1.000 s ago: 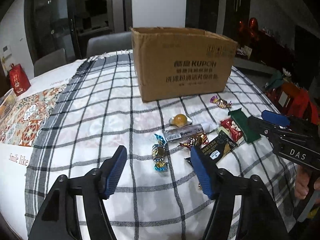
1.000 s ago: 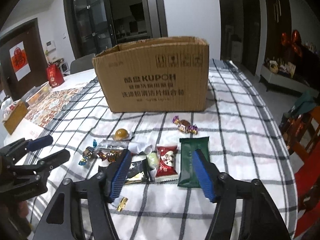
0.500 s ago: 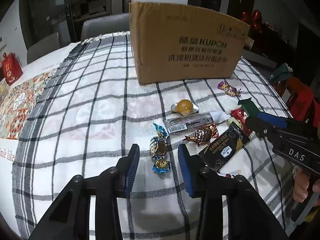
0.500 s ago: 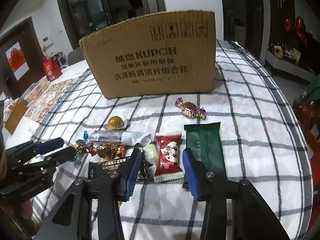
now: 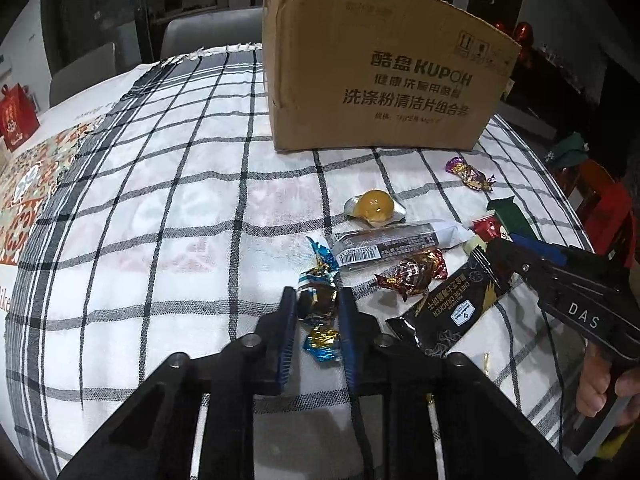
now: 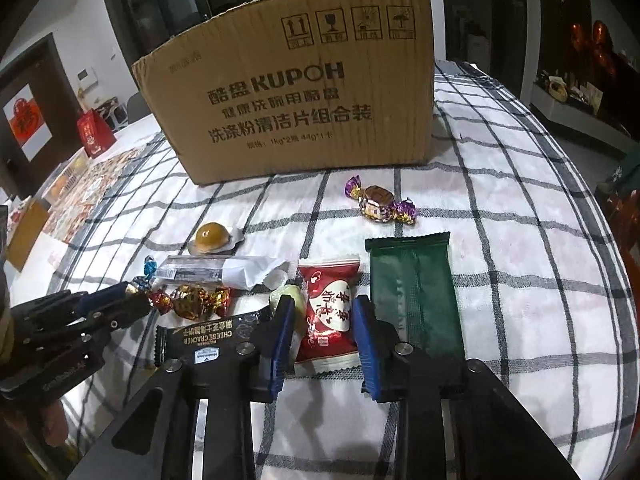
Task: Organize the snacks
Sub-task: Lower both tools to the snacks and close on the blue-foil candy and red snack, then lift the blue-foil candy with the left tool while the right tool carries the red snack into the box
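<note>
While between pads: blue-wrapped candy.

A woven cloth in white with black checks, matt and slightly rough, covers the table, with a plain brown corrugated cardboard box, dull and creased at its edges, standing on it. Shiny crinkled foil wraps the blue and gold candy, the red-gold candy and the purple-ended candy. The black cheese cracker packet and the red and white packet are glossy plastic film; the dark green packet looks smoother and more satin. The gripper fingers are matt black plastic faced with ribbed blue pads.
</note>
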